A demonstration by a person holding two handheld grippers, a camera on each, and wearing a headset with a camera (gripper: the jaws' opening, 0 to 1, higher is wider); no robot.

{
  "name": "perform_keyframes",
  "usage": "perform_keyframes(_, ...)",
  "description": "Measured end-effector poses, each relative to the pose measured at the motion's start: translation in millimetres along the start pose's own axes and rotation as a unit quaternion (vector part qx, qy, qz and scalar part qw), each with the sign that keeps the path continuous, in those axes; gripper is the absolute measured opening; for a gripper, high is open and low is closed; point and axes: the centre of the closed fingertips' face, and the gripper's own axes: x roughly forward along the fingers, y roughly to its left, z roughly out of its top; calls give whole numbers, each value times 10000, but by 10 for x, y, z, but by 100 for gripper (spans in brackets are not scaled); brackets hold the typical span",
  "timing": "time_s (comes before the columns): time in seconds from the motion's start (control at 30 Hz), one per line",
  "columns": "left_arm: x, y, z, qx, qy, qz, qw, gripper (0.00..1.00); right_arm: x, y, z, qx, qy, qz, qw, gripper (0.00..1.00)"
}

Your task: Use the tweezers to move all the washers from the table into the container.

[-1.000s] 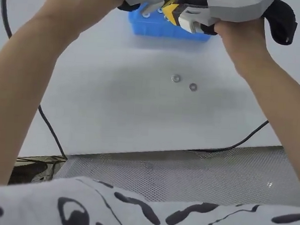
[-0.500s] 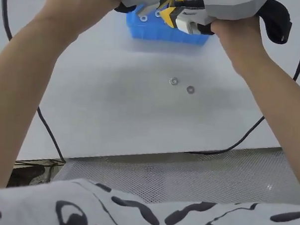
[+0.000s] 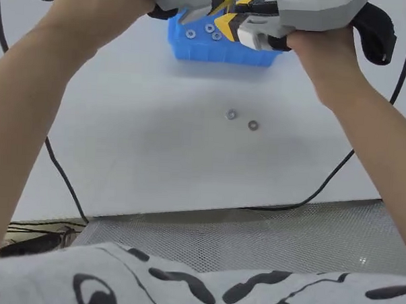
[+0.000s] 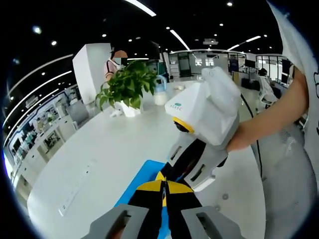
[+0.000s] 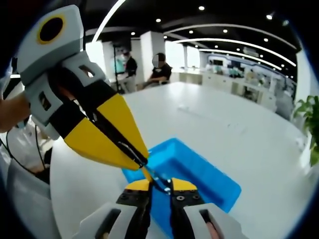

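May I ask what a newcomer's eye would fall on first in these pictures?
The yellow left claw and the right claw meet tip to tip over the blue container at the far side of the table, with thin tweezers between them. Two washers lie side by side on the table, nearer the person.

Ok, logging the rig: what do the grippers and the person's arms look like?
The left gripper and right gripper both have pale grey housings, black middles and yellow claw tips; a black strap sits on the right one. The arms are bare, sleeveless; the garment is white with black markings.
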Motion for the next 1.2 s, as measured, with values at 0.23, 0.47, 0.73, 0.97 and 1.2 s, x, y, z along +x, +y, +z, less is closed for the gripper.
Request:
perform_keyframes(0.23, -201, -175, 186, 283, 18, -76, 9996, 0, -232, 157, 103, -178, -164, 31, 9997, 10)
perform_keyframes(0.47, -303, -401, 234, 410, 56, -259, 9988, 0, -397, 333, 25, -218, -201, 62, 9995, 12)
perform_keyframes(0.73, -352, -643, 193, 402, 164, -422, 9982, 0, -491, 537, -77, 16, -184, 198, 9996, 12)
perform_keyframes(0.97, -340, -779, 145, 350, 174, -496, 9980, 0, -544, 660, -192, 250, -130, 245, 9993, 10)
perform_keyframes(1.2, -274, -917, 39, 81, 164, -639, 9978, 0, -587, 799, -358, 333, -4, 334, 9989, 10)
